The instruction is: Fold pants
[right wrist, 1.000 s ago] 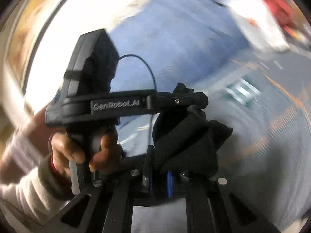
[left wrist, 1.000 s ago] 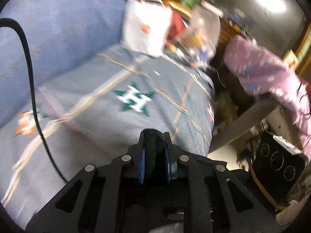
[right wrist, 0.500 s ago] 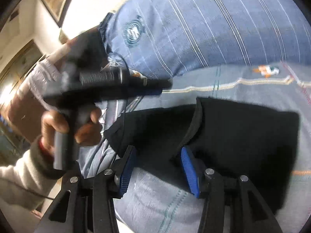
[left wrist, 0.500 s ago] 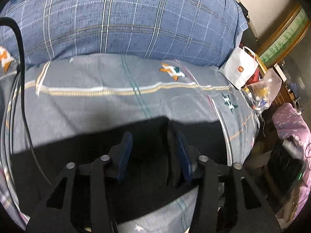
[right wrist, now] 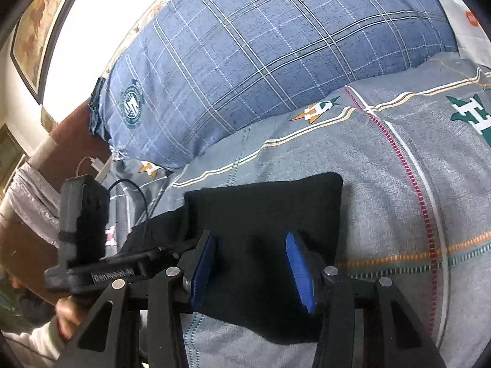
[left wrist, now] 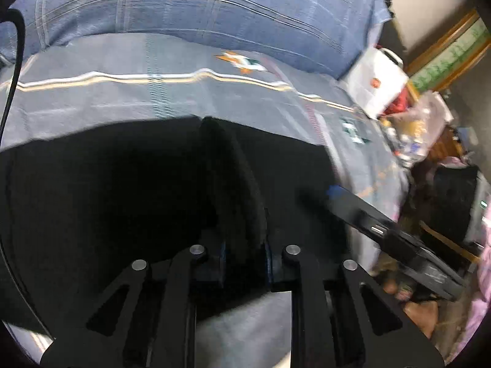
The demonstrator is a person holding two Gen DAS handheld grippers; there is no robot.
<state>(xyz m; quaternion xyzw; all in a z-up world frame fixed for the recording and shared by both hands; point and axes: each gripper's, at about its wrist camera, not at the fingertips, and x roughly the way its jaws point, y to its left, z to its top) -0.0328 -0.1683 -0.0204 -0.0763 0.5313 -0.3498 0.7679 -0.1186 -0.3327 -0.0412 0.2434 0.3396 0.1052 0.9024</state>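
Covering the bed (right wrist: 399, 202) is a grey sheet with stripes and star emblems; a blue plaid pillow (right wrist: 276, 55) lies at its head. The black pants (right wrist: 264, 214) lie folded on it. My left gripper (left wrist: 244, 254) is clamped on a raised fold of them; my right gripper (right wrist: 250, 263) is spread wide over the cloth. Only my left view shows the white bag (left wrist: 376, 89) and clutter; only my right shows a framed picture (right wrist: 33, 30).
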